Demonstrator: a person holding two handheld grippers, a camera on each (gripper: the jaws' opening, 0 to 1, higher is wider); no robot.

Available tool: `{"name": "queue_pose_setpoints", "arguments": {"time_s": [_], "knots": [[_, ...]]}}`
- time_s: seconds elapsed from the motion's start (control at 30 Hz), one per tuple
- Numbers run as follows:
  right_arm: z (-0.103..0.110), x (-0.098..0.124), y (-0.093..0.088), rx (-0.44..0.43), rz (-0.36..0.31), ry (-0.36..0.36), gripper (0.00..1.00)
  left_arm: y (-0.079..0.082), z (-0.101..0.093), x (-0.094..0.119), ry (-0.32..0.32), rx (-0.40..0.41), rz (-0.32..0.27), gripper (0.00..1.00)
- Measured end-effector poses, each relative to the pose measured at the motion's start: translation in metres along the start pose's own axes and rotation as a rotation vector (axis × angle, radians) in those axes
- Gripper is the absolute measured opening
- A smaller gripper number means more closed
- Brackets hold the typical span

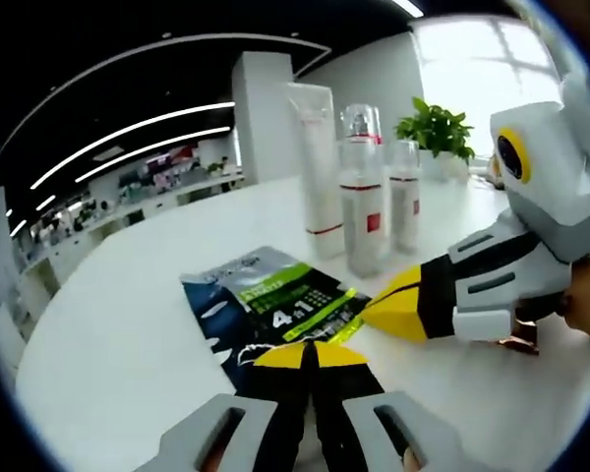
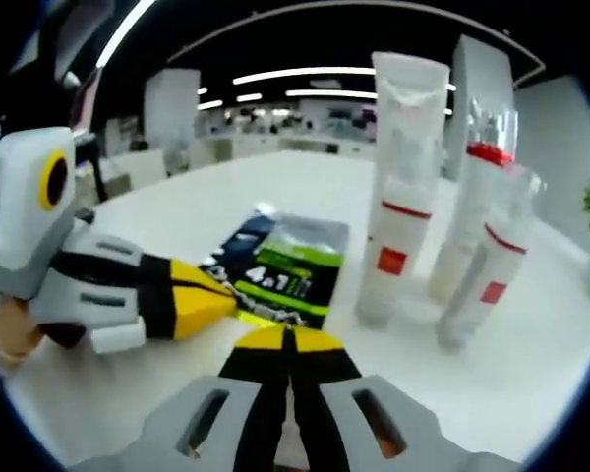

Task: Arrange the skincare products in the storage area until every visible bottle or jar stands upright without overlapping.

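While bottles [image 2: 472, 236] stand upright — sachet [image 2: 287, 264] lies flat.

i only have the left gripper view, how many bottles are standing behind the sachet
Observer: Three: a tall white tube, a red-capped bottle and a smaller clear bottle, all upright.
Operator: is my own left gripper shut
Observer: Yes, the left gripper shows its yellow tips together, at the near edge of the sachet.
Operator: and the right one
Observer: The right gripper is shut too, holding nothing.
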State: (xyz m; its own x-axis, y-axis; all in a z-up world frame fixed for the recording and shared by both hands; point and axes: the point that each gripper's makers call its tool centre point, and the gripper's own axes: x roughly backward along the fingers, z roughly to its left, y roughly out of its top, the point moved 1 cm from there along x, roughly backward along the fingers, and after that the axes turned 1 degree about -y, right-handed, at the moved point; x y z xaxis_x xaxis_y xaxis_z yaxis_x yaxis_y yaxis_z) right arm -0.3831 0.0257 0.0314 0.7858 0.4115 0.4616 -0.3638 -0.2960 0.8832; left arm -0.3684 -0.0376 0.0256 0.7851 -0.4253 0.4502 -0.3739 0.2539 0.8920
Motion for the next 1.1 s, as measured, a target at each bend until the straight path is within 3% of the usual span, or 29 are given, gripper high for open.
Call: {"name": "queue_pose_setpoints", "arguments": {"time_s": [0.6, 0.87, 0.93, 1.1], "knots": [[0.007, -0.002, 0.002, 0.022, -0.018, 0.024, 0.00, 0.002, 0.011, -0.005, 0.009, 0.017, -0.015, 0.01], [0.006, -0.002, 0.002, 0.039, -0.019, 0.027, 0.00, 0.003, 0.010, -0.002, 0.024, -0.018, -0.016, 0.02], [0.003, 0.000, 0.006, 0.044, -0.032, 0.016, 0.00, 0.006, 0.010, 0.000, 0.027, -0.020, -0.030, 0.02], [0.007, 0.007, 0.019, -0.010, -0.096, 0.065, 0.00, 0.025, 0.007, 0.012, 0.035, -0.040, -0.134, 0.02]]}}
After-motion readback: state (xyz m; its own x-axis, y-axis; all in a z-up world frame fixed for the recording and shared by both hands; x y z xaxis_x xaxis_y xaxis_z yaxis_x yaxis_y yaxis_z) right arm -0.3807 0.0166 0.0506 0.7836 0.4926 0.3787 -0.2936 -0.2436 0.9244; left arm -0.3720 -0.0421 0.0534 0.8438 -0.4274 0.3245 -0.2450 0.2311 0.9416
